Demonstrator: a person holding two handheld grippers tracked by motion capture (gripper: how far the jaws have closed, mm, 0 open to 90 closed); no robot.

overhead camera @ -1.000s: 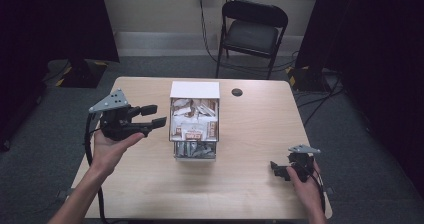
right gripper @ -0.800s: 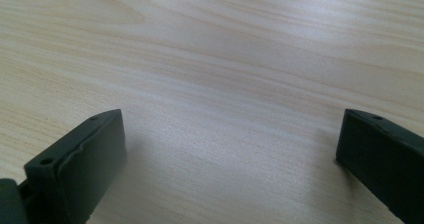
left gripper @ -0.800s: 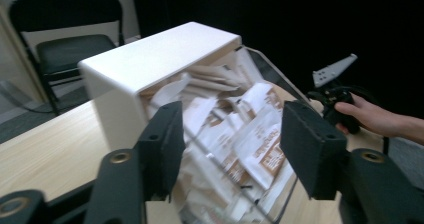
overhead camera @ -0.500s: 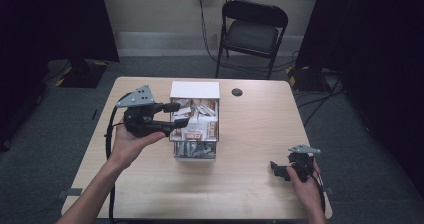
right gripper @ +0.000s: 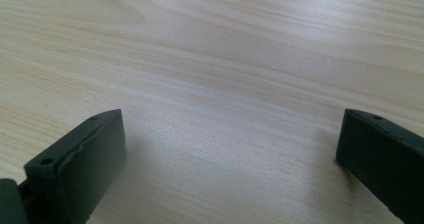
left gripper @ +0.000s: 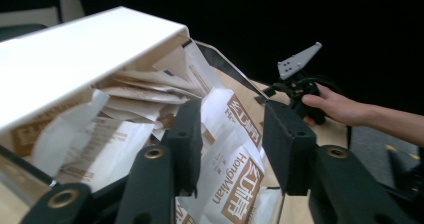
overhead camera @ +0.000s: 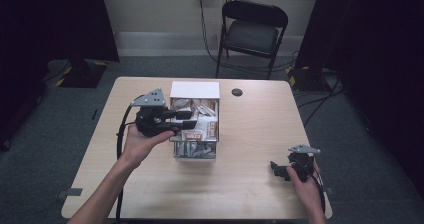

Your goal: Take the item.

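Note:
A clear box with a white lid part stands mid-table, stuffed with white and brown paper packets. My left gripper reaches over the box's left side, jaws open above the packets. In the left gripper view the open left gripper straddles a packet printed "HongMian", without closing on it. My right gripper rests low at the table's front right, held by a hand. In the right gripper view the right gripper is wide open over bare wood, nothing between the jaws.
A small black round disc lies on the table behind the box to the right. A black folding chair stands beyond the far edge. Cables trail on the floor at right. The table has bare wood around the box.
My left gripper has travelled right from the table's left side to over the box and its packets. The right gripper has stayed put.

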